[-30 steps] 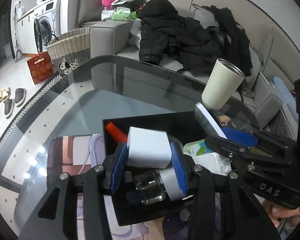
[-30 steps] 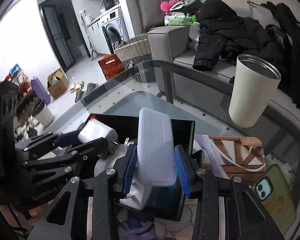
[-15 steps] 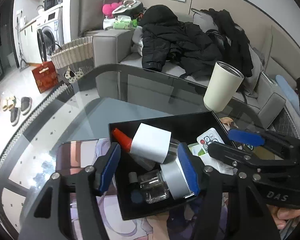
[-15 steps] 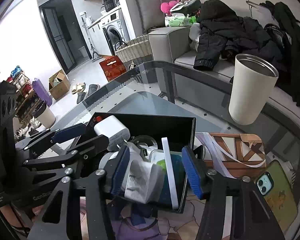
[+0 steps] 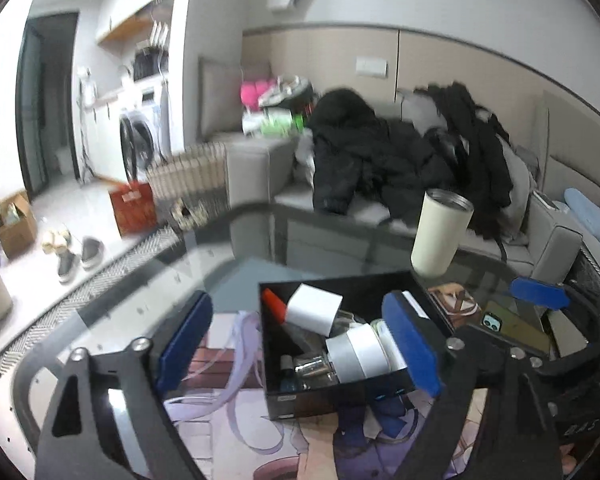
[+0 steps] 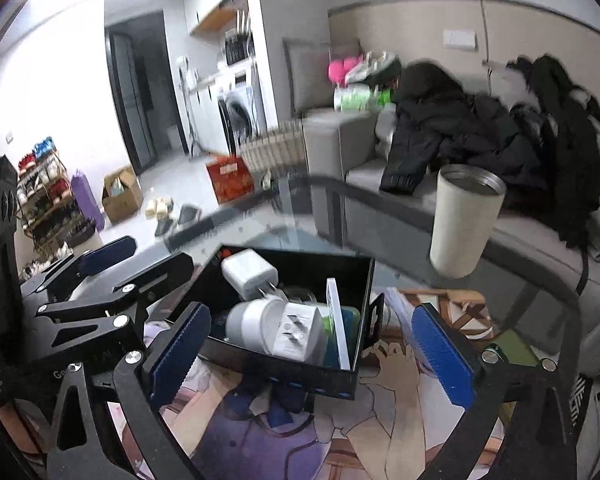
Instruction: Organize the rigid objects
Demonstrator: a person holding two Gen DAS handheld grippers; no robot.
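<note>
A black box [image 5: 332, 400] [image 6: 292, 376] stands on the glass table. In it lie a white charger cube [image 5: 314, 314] [image 6: 248, 270], a grey-white roll [image 5: 360, 354], a glass bottle [image 5: 312, 368], a red cap [image 5: 274, 304] and a white plug adapter [image 6: 296, 332]. A flat white block [image 6: 337, 328] stands on edge against the box's right wall. My left gripper [image 5: 298, 320] hovers before the box, its jaws opening wide, pads touching nothing. My right gripper [image 6: 312, 320] is likewise opening, with nothing pressed between its pads.
A cream tumbler [image 5: 440, 232] [image 6: 464, 220] stands behind the box to the right. A phone in a green case [image 5: 500, 324] lies right of the box. A printed mat [image 5: 260, 432] lies under the box. Beyond the table is a sofa with black jackets [image 5: 372, 160].
The left gripper let go of the white charger, the right let go of the flat white block. Both jaws spread wide and both grippers drew back and up from the box.
</note>
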